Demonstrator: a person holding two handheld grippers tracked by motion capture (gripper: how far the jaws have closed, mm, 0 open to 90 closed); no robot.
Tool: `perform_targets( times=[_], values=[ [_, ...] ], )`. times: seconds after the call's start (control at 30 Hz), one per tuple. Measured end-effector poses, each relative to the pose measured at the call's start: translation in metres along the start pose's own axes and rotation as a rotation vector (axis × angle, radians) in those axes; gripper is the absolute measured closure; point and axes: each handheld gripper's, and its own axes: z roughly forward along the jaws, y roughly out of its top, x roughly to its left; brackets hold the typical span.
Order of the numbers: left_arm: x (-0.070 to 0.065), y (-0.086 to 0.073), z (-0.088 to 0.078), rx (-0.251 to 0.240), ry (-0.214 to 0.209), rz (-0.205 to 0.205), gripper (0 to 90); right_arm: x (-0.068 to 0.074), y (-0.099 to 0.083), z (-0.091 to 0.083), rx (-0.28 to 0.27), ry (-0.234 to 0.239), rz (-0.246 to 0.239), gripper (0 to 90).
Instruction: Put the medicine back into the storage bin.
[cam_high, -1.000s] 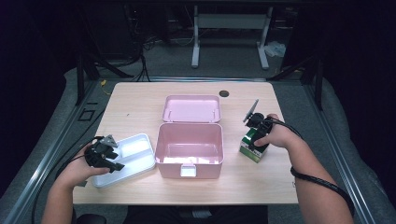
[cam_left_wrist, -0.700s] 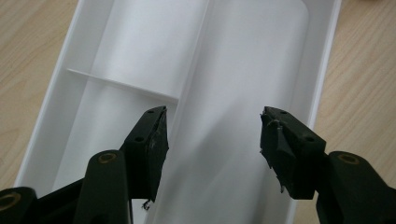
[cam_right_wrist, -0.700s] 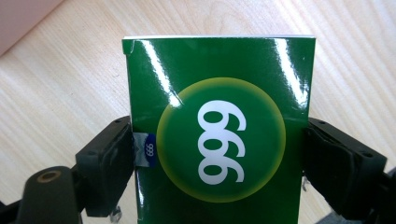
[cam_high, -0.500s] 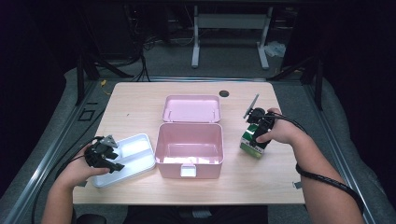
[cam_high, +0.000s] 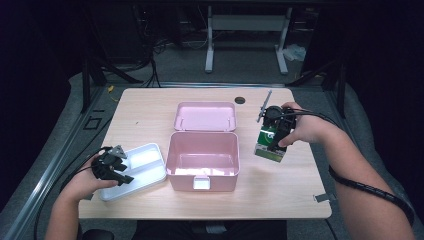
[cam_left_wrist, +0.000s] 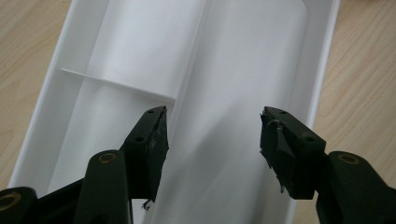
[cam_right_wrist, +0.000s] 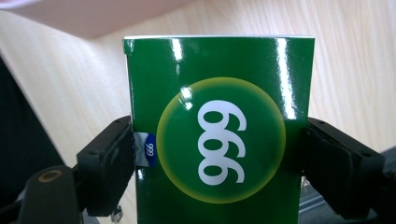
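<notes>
While right gripper (cam_right_wrist: 212, 163) clamps green box (cam_right_wrist: 219, 126), open pink case (cam_high: 202, 160) sits btwn it & left gripper (cam_left_wrist: 212, 135), fingers wide over white tray (cam_left_wrist: 243, 56).

The high view looks forward and down over the whole worktop (cam_high: 150, 110) from the person's side. The left gripper view rides close above the white divided tray (cam_left_wrist: 243, 70), seen at the worktop's near left in the high view (cam_high: 145, 165). The right gripper view sits tight against the green box (cam_right_wrist: 219, 121), right of centre in the high view (cam_high: 269, 149).
</notes>
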Motion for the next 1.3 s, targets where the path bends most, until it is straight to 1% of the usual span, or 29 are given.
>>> perform_targets(
  times=[0.03, 0.07, 0.1, 0.13, 0.23, 0.27, 0.3, 0.33, 0.37, 0.47, 0.5, 0.6, 0.8, 0.9, 0.93, 0.97, 1.03, 1.17, 1.3],
  values=[
    [0.000, 0.000, 0.000, -0.002, -0.002, -0.001, 41.9, 0.001, 0.002, -0.003, -0.005, 0.004, -0.020, 16.1],
    [0.000, 0.000, 0.000, -0.004, -0.001, -0.002, 41.9, 0.004, 0.004, -0.007, -0.017, 0.005, -0.051, 16.1],
    [0.000, 0.000, 0.000, -0.004, -0.002, -0.002, 41.9, 0.006, 0.007, -0.012, -0.014, 0.019, -0.067, 16.1],
    [-0.001, 0.000, 0.001, -0.004, -0.004, -0.003, 41.9, 0.007, 0.009, -0.016, -0.024, 0.028, -0.090, 16.1],
    [0.000, 0.000, 0.001, 0.001, -0.003, 0.001, 41.9, 0.012, 0.017, -0.028, -0.042, 0.053, -0.129, 16.2],
    [0.000, 0.000, 0.001, 0.001, -0.004, 0.001, 42.0, 0.013, 0.021, -0.031, -0.053, 0.052, -0.150, 16.2],
    [0.000, 0.000, 0.001, 0.001, -0.004, 0.000, 42.0, 0.015, 0.024, -0.033, -0.061, 0.057, -0.152, 16.2],
    [0.000, 0.000, 0.001, 0.001, -0.005, 0.000, 42.0, 0.016, 0.027, -0.037, -0.057, 0.061, -0.163, 16.2],
    [0.000, 0.000, 0.001, 0.001, -0.004, 0.000, 42.0, 0.017, 0.031, -0.039, -0.066, 0.061, -0.173, 16.2],
    [0.000, 0.000, 0.001, -0.007, -0.001, 0.002, 42.2, 0.021, 0.043, -0.044, -0.062, 0.067, -0.199, 16.3],
    [0.000, 0.000, 0.001, -0.012, 0.000, 0.003, 42.3, 0.022, 0.049, -0.045, -0.064, 0.061, -0.210, 16.3],
    [0.000, 0.000, 0.000, -0.016, 0.005, 0.006, 42.4, 0.027, 0.062, -0.046, -0.062, 0.070, -0.224, 16.3],
    [0.000, 0.000, 0.002, -0.008, -0.003, 0.009, 42.4, 0.038, 0.089, -0.042, -0.062, 0.083, -0.262, 16.3],
    [0.000, 0.001, 0.002, -0.012, -0.006, 0.012, 42.4, 0.044, 0.102, -0.040, -0.060, 0.088, -0.289, 16.3],
    [0.000, 0.001, 0.001, -0.013, -0.005, 0.014, 42.5, 0.046, 0.108, -0.039, -0.062, 0.082, -0.298, 16.3],
    [0.000, 0.001, 0.001, -0.014, -0.004, 0.014, 42.5, 0.047, 0.110, -0.038, -0.066, 0.094, -0.303, 16.3],
    [0.000, 0.001, 0.001, -0.016, -0.003, 0.012, 42.4, 0.050, 0.117, -0.037, -0.071, 0.097, -0.312, 16.3],
    [0.000, 0.000, 0.001, -0.017, 0.001, 0.008, 42.5, 0.055, 0.128, -0.032, -0.061, 0.097, -0.329, 16.3],
    [0.001, -0.001, 0.000, -0.021, 0.000, 0.009, 42.5, 0.059, 0.136, -0.027, -0.063, 0.099, -0.341, 16.3]
  ],
)
